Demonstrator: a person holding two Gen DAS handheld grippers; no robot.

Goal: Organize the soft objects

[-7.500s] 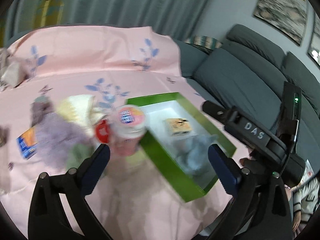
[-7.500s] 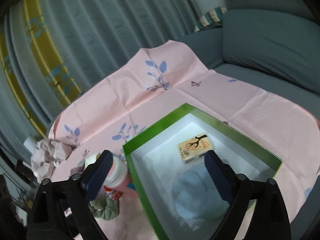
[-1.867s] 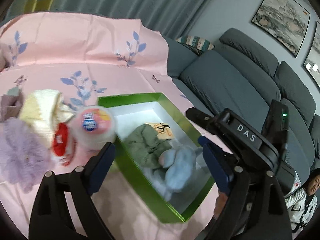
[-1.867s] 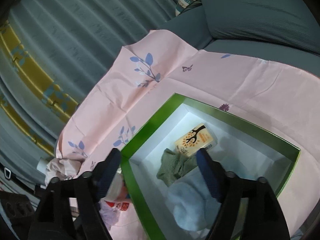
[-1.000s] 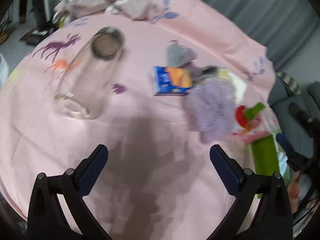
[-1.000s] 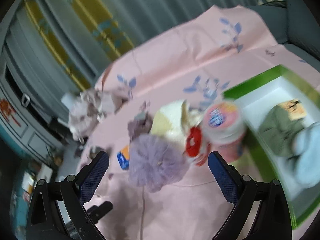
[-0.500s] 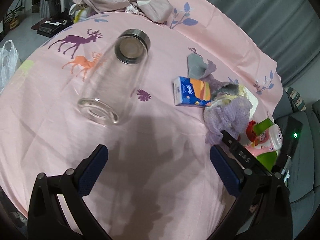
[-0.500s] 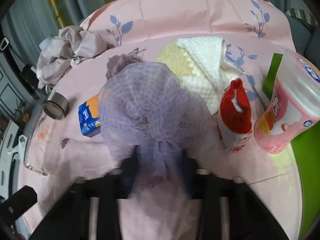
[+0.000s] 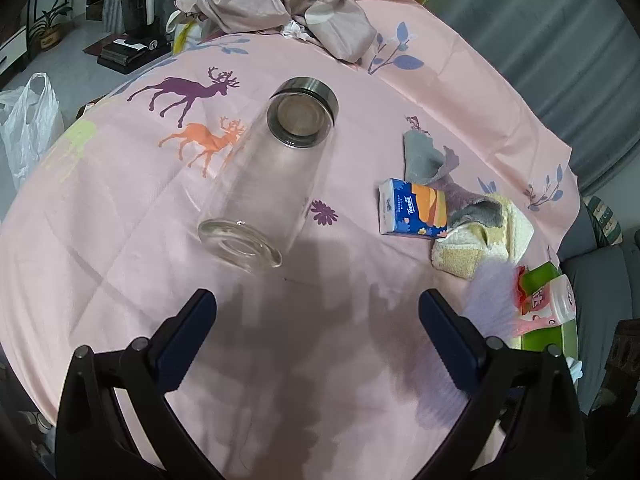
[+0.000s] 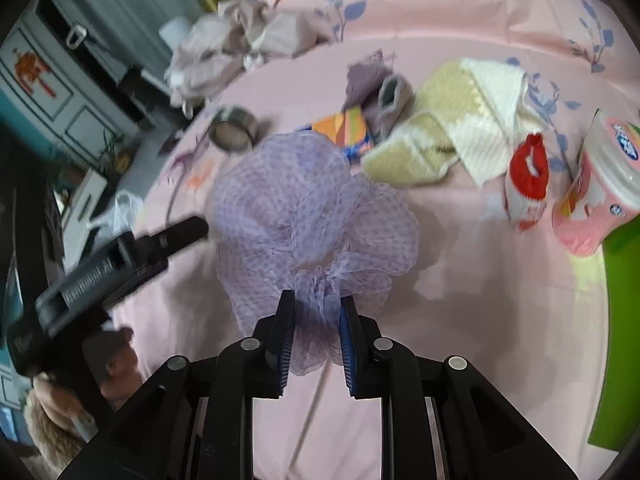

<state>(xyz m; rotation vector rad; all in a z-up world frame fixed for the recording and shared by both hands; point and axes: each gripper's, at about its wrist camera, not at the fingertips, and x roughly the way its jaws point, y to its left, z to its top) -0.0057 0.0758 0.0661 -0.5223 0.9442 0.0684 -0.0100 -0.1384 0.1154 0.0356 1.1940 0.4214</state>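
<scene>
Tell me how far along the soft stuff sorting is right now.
Done: cannot be judged; only an edge of the green box shows, its inside out of view. In hand: the right gripper has its jaws shut on the purple mesh puff. Left: the cream knit cloth and the grey-purple sock lie on the pink cloth. The left gripper is open and empty.

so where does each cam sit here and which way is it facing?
Left wrist: rides the left tongs, angled down at the pink tablecloth and the lying glass bottle; both open fingers show.
Right wrist: rides the right tongs, angled down at the purple mesh pouf pinched between its pads; the left tongs and a hand show at left.
Shared: bottle, tissue pack, cream knit cloth, pink tub, pouf.
</scene>
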